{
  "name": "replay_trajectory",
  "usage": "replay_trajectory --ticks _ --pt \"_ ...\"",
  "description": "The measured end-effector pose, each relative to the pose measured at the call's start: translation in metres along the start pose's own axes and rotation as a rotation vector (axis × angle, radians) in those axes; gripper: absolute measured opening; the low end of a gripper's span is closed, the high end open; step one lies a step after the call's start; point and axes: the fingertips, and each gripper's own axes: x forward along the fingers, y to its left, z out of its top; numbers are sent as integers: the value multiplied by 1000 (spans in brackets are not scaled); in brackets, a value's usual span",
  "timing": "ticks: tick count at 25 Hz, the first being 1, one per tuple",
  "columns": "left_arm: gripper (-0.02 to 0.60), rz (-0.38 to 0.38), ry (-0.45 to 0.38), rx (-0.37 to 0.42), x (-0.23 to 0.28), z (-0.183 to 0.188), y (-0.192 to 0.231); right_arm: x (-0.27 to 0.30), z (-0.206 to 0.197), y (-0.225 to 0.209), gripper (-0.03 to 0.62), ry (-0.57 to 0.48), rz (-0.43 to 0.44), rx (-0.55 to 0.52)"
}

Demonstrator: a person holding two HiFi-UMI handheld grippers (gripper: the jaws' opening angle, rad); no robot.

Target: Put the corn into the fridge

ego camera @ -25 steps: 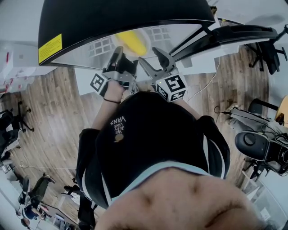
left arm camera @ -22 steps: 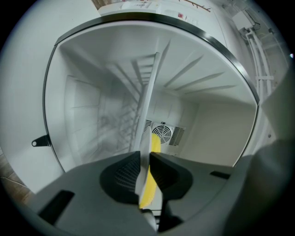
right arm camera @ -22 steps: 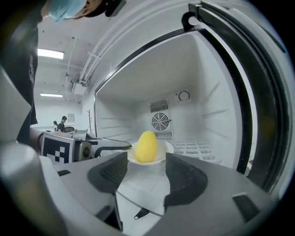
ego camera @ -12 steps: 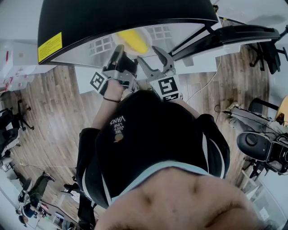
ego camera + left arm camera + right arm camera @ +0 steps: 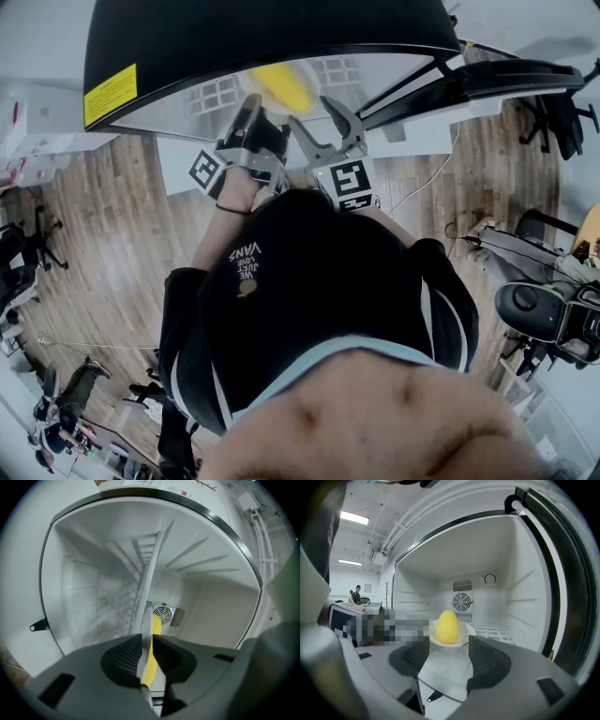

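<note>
A yellow corn cob (image 5: 447, 626) lies on a small white plate (image 5: 464, 639) inside the open fridge (image 5: 487, 597). My left gripper (image 5: 146, 660) is shut on the plate's rim, which shows edge-on with the corn (image 5: 152, 653) beside it. In the head view the corn (image 5: 281, 82) sits just past the left gripper (image 5: 251, 105). Just short of the plate and to its right, my right gripper (image 5: 319, 120) stands open, touching neither plate nor corn; its jaws (image 5: 447, 660) are wide apart. Whether the plate rests on the shelf is hidden.
The fridge has a black top with a yellow label (image 5: 108, 94), and its door (image 5: 506, 75) swings open to the right. Inside are a wire shelf (image 5: 497, 631) and a round fan vent (image 5: 461, 603). Office chairs (image 5: 558, 112) stand on the wooden floor.
The left gripper with the plate and corn has edged slightly further into the fridge. The right gripper has shifted a little to the left and stays open.
</note>
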Motion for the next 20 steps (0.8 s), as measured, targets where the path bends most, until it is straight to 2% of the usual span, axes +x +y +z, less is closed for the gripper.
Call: replay_trajectory --ticks 20 --pt "60 -40 19 14 0 9 -7 22 0 -5 252 29 4 0"
